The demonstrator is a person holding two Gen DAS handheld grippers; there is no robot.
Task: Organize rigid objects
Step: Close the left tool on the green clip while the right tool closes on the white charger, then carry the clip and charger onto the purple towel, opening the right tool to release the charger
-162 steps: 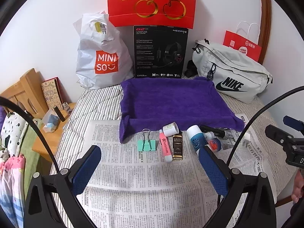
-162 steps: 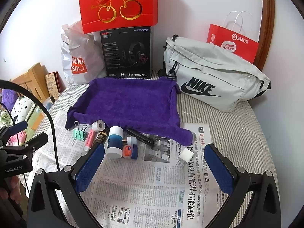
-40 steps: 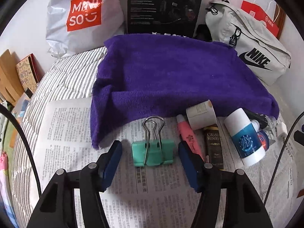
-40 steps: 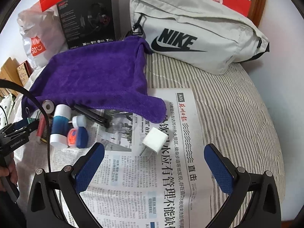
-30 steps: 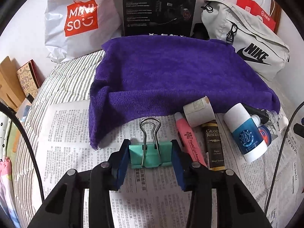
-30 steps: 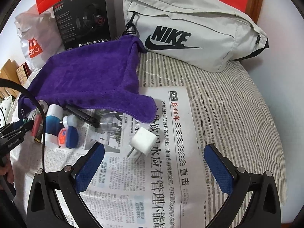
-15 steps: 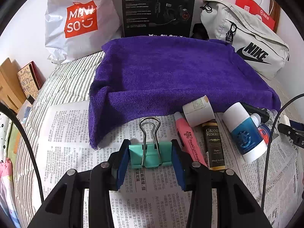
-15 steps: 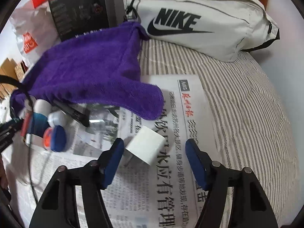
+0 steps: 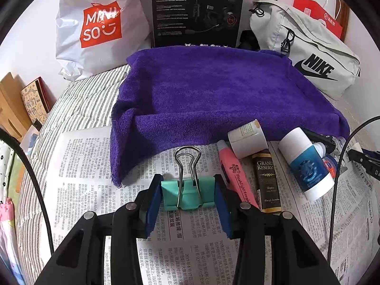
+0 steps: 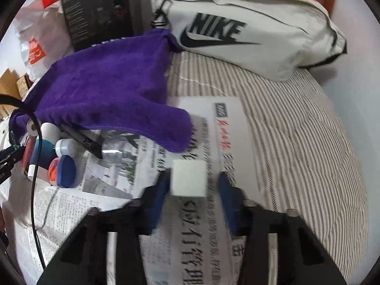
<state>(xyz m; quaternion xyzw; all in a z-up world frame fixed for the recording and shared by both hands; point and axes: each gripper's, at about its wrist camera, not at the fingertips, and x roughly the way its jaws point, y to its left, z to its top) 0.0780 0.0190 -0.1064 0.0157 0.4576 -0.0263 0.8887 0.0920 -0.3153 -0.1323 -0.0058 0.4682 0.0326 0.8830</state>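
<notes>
My left gripper (image 9: 187, 197) is shut on a green binder clip (image 9: 187, 193) lying on the newspaper (image 9: 95, 166), just in front of the purple towel (image 9: 213, 90). To its right lie a pink highlighter (image 9: 235, 175), a small white jar (image 9: 248, 139), a dark Grand Reserve box (image 9: 267, 182) and a white-and-blue bottle (image 9: 306, 166). In the blurred right wrist view, my right gripper (image 10: 192, 185) straddles a white charger cube (image 10: 188, 178); the left pad touches it and a gap shows at the right pad.
A Miniso bag (image 9: 99, 26), a black headset box (image 9: 197, 11) and a grey Nike bag (image 9: 308, 52) stand behind the towel. In the right wrist view a blue-capped tub (image 10: 64, 168) and a black pen (image 10: 83, 140) lie left of the cube. Striped bedding (image 10: 296, 130) lies to the right.
My left gripper closed on the binder clip and has held still since. My right gripper moved forward to the charger cube and its jaws narrowed around it.
</notes>
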